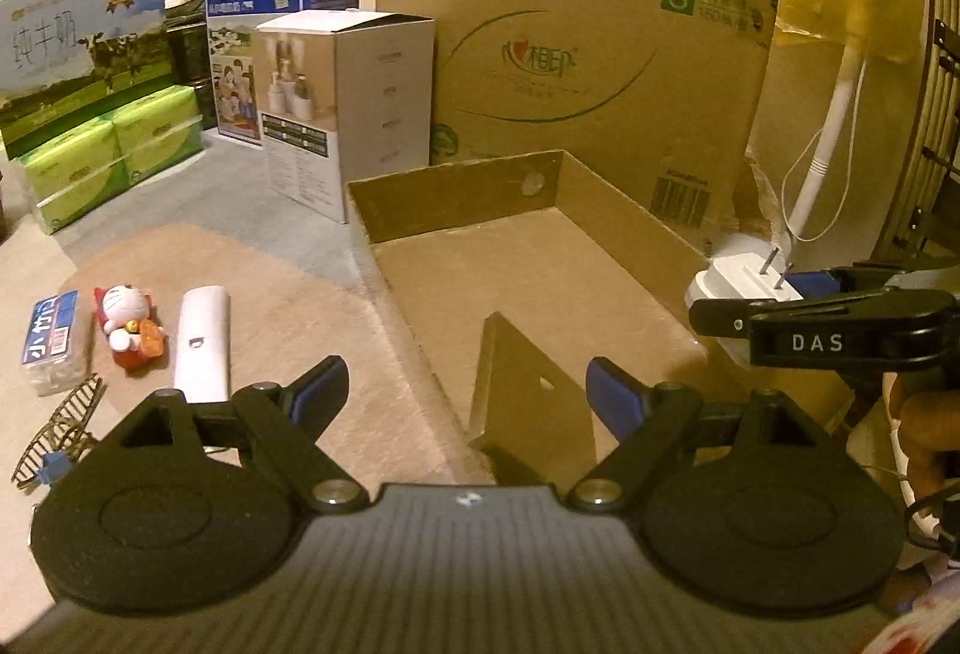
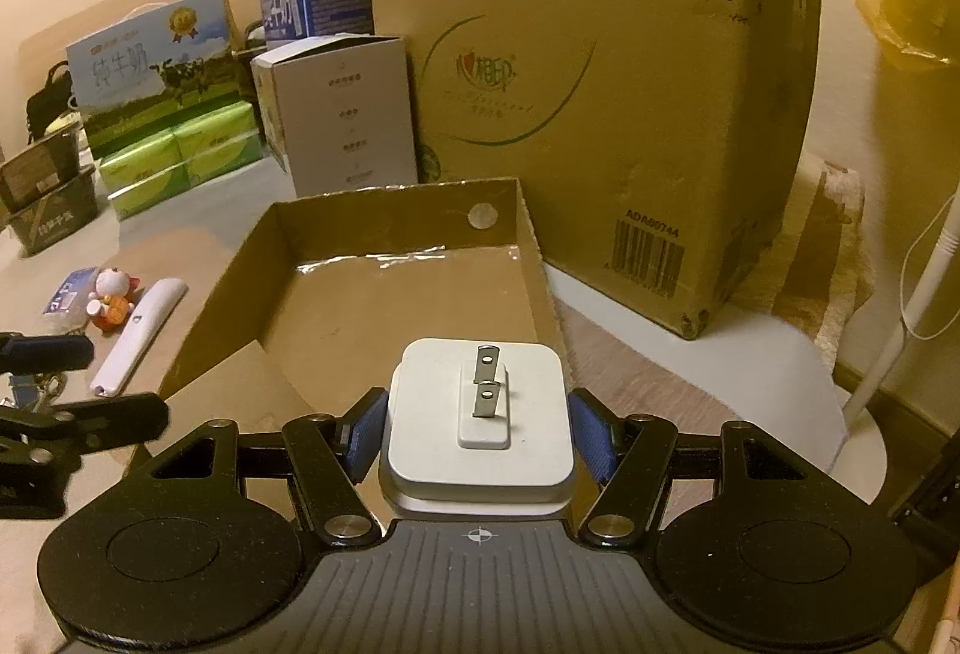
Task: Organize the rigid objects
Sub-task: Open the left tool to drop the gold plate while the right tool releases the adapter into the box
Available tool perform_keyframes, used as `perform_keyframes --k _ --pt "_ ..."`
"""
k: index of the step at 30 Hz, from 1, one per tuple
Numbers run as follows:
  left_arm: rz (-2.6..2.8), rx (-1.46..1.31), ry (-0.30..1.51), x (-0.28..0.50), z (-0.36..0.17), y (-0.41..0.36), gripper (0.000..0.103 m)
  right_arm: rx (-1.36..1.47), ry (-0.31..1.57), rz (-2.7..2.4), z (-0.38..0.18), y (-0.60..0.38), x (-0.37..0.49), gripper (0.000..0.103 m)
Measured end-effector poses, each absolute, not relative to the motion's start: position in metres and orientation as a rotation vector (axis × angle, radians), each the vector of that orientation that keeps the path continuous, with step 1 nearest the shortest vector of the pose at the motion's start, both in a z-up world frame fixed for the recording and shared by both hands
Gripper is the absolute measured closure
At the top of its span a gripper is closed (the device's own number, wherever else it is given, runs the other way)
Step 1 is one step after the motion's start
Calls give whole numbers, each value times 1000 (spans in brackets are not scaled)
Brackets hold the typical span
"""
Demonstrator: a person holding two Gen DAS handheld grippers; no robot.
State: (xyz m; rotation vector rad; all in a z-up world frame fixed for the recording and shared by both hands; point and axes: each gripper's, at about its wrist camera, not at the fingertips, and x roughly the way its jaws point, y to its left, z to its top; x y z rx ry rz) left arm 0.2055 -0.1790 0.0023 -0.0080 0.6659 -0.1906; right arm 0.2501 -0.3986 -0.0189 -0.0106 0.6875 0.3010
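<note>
While my right gripper (image 2: 478,429) clamps the white plug adapter (image 2: 480,420) between its blue pads, prongs pointing up and away from the lens, I judge the step in hand to be carrying this piece to the shallow cardboard tray (image 2: 384,210). In the right wrist view the adapter fills the lower centre of the frame, and the tray's open floor lies directly behind it, taking up the middle. From the left wrist view the same adapter (image 1: 741,288) shows at the right edge, hanging near the tray's right wall (image 1: 630,210), though I cannot tell whether it is over the floor yet or just outside it.

My left gripper (image 1: 468,390) stands wide, nothing between its pads, low in the frame over the tray's near corner. Waiting items sit at the lower left of that view: a white remote (image 1: 201,342), a small cat figurine (image 1: 129,327), a blue-labelled packet (image 1: 54,339) and a wire comb-like piece (image 1: 60,432), all lying close together on the tan mat (image 1: 270,282).

Next, I reckon the right hand needs to come forward and down until the adapter sits inside the tray walls, then let go. After that the left claw can swing toward the remote, the nearest piece to it.
</note>
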Motion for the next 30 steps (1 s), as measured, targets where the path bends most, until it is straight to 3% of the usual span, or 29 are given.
perform_keyframes --k 15,30 --pt "-171 -28 664 193 4 -164 18 12 660 272 -11 -400 244 34" --pt "-136 -40 663 140 15 -128 18 36 664 264 7 -378 176 33"
